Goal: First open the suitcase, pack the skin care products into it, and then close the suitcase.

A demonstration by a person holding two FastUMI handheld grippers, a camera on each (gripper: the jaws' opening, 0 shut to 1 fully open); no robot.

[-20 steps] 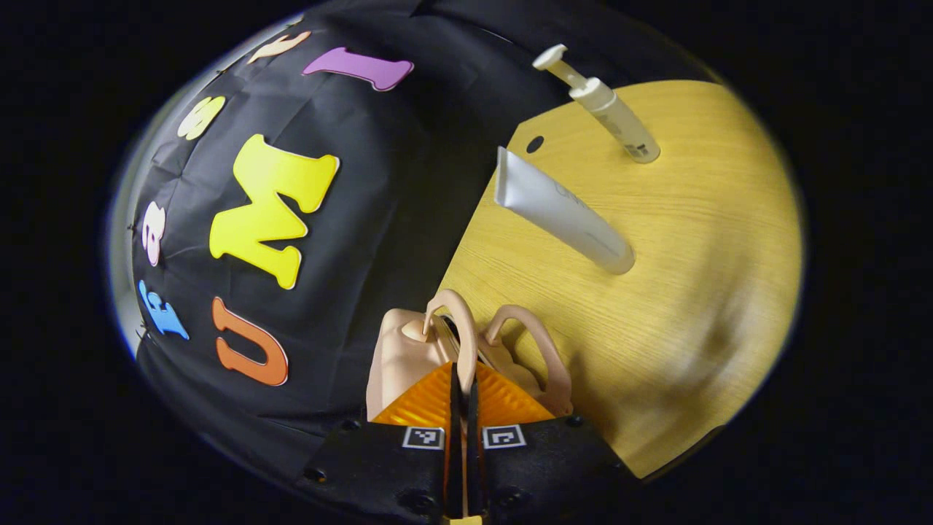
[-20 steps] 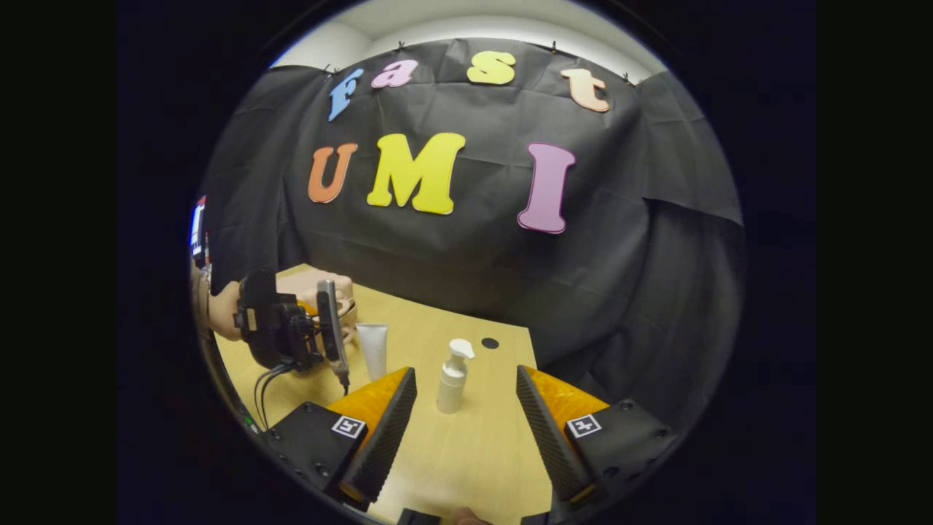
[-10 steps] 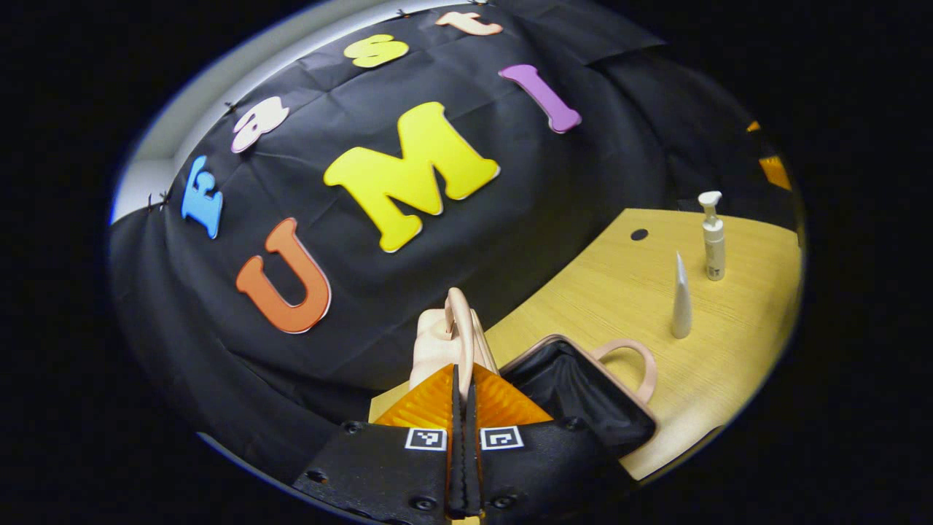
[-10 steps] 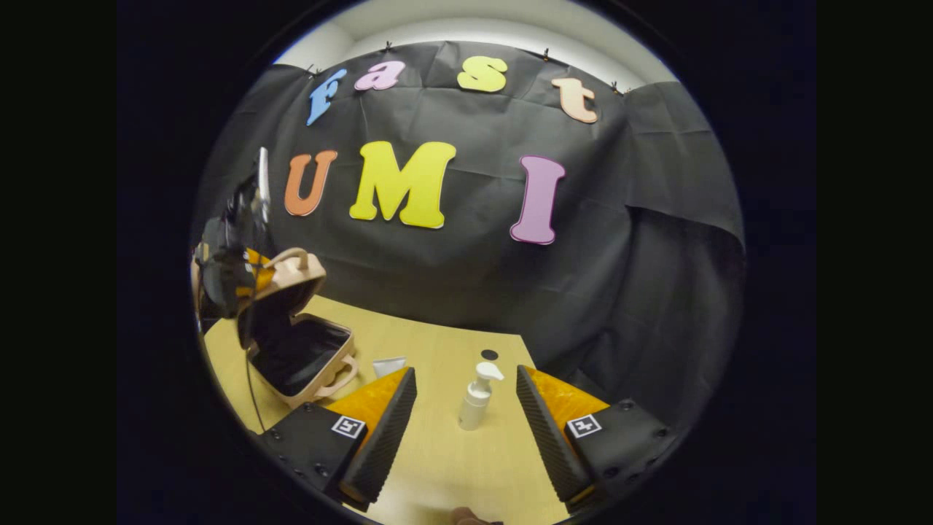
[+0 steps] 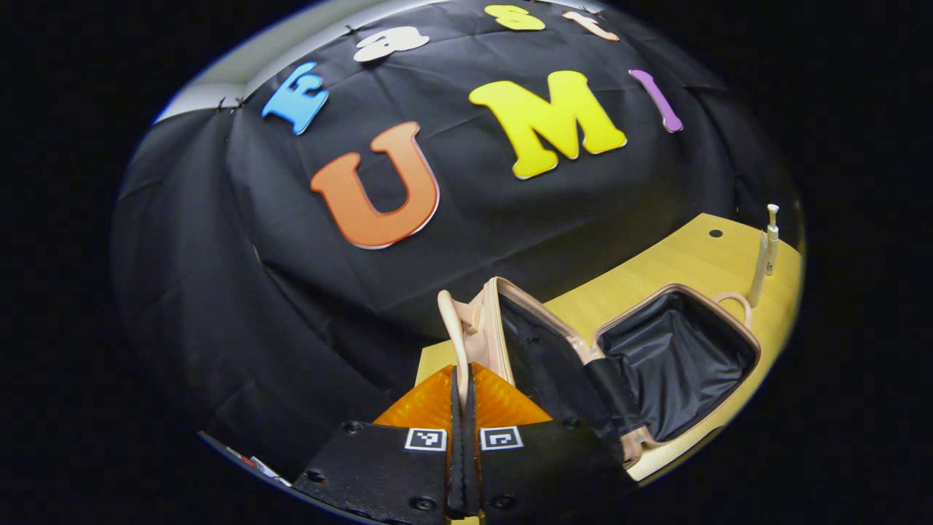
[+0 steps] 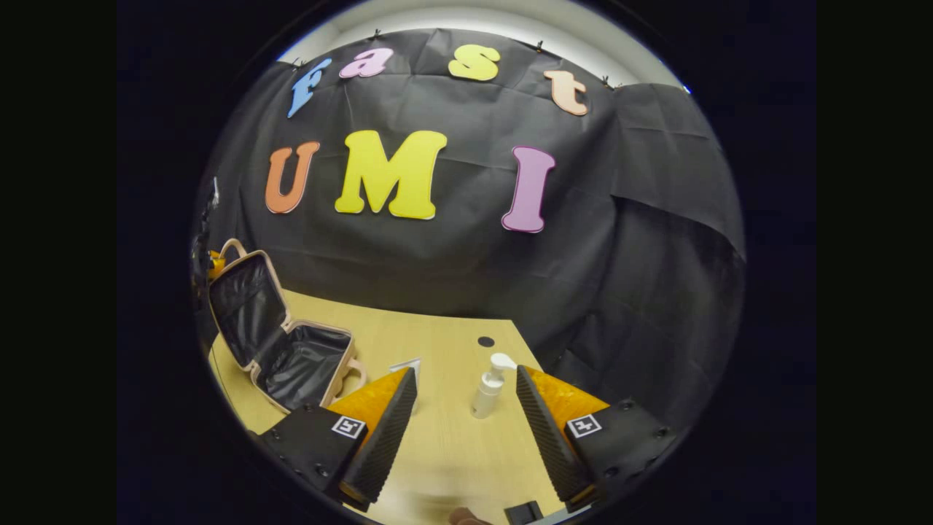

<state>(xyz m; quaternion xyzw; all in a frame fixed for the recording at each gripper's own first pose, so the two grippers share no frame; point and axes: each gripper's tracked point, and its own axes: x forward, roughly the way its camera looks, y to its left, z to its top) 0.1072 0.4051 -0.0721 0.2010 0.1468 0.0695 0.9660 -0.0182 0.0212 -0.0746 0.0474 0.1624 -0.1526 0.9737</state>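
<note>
Holding suitcase [image 6: 280,343] open by lid handle [image 5: 453,332] at table's [image 6: 452,445] left end.
Left gripper [image 5: 462,394] clenched on the looped beige handle, ribbed orange fingers [image 5: 423,401] pressed together, lid propped near upright. Smooth pinkish-beige shell, rounded corners, crinkled black fabric lining in both halves; base flat on yellow wood-grain table, second handle [image 6: 355,374] toward the bottles. Seen close in left gripper view; small and far left in right gripper view. White tube [image 6: 406,367] just right of case, partly hidden behind a finger. White pump bottle [image 6: 489,386] upright farther right, framed between right gripper's [image 6: 466,423] spread, released fingers, apart from both. Small dark hole [image 6: 485,341] near table's back edge.
</note>
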